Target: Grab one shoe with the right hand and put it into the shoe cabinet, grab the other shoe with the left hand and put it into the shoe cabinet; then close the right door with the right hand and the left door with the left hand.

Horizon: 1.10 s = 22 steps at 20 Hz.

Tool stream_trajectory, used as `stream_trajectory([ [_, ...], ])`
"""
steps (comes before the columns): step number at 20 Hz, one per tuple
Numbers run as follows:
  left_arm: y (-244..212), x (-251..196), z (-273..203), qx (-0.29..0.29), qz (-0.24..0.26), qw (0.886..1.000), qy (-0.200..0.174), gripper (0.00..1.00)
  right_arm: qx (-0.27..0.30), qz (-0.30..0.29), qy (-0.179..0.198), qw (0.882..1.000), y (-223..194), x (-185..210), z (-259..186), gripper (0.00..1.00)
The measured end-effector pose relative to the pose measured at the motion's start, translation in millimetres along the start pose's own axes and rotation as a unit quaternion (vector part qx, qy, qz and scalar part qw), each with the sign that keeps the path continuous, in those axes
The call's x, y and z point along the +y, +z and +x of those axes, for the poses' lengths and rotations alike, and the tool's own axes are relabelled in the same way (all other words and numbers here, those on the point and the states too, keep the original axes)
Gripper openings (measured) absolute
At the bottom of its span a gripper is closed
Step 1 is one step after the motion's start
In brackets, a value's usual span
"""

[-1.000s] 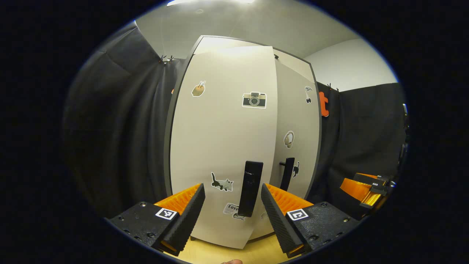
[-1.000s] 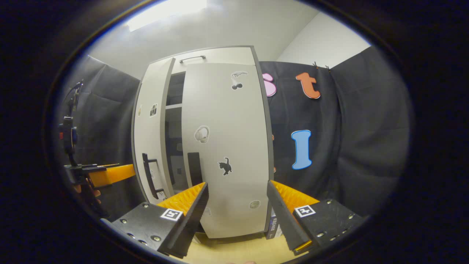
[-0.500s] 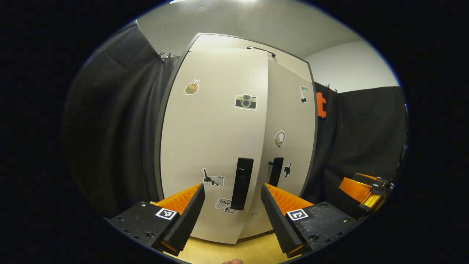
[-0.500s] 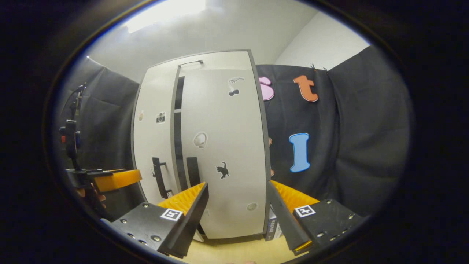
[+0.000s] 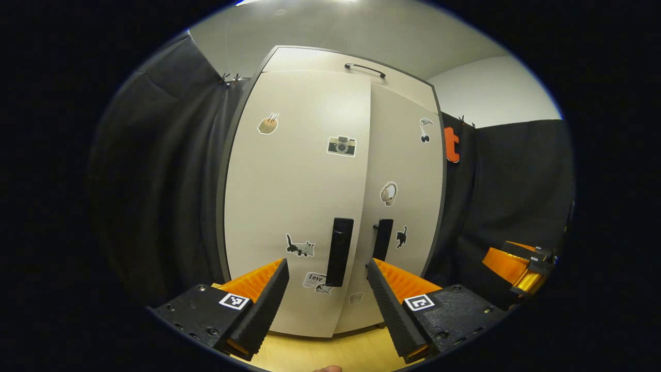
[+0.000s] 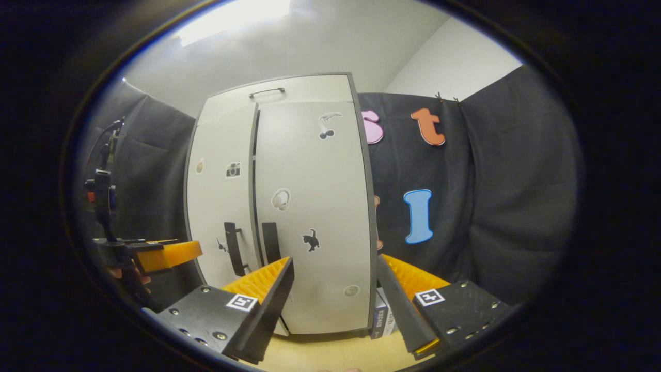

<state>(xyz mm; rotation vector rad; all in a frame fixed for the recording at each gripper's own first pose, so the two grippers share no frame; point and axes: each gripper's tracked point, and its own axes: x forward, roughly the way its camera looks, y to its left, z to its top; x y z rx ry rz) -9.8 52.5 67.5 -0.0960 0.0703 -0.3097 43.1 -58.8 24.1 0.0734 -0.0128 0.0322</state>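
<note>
Only "Love" sticker (image 5: 315, 279) legible, left door (image 5: 289, 206), shoe cabinet (image 6: 289, 217)

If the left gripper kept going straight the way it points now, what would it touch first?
Most likely the left door's handle, which sits between the open fingers of the left gripper; the left door lies just behind it. Depth is uncertain.

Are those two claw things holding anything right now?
No. The left gripper and right gripper are both open and empty, in front of the cabinet.
</note>
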Motion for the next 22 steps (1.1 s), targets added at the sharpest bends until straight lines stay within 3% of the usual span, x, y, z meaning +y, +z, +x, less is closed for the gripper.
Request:
stream_trajectory([
  [7,3,-6,2,-0.007,0.002,1.0,-0.021,0.94,-0.01,-0.01,-0.025,1.0,6,-3,-16,0.95],
  [8,3,-7,2,-0.008,0.005,1.0,-0.025,0.93,-0.012,-0.009,-0.029,0.999,6,-4,-19,0.87],
  [9,4,-8,3,-0.009,0.008,1.0,-0.029,0.94,-0.012,-0.008,-0.033,0.999,6,-5,-20,0.88],
  [10,5,-9,4,-0.01,0.011,0.999,-0.032,0.94,-0.013,-0.006,-0.035,0.999,5,-6,-23,0.95],
  [12,5,-11,3,-0.013,0.016,0.999,-0.038,0.93,-0.013,-0.007,-0.039,0.999,4,-7,-26,0.95],
  [13,6,-11,3,-0.014,0.018,0.999,-0.039,0.93,-0.014,-0.007,-0.04,0.999,5,-7,-27,0.88],
  [14,6,-12,2,-0.014,0.02,0.999,-0.04,0.93,-0.014,-0.007,-0.04,0.999,5,-7,-27,0.88],
  [15,6,-13,0,-0.014,0.022,0.999,-0.041,0.93,-0.014,-0.007,-0.04,0.999,5,-7,-27,0.95],
  [16,6,-13,-1,-0.014,0.023,0.999,-0.04,0.93,-0.014,-0.007,-0.039,0.999,6,-7,-28,0.88],
  [22,6,-10,-2,-0.014,0.021,0.999,-0.029,0.93,-0.012,-0.009,-0.036,0.999,4,-8,-28,0.88],
])
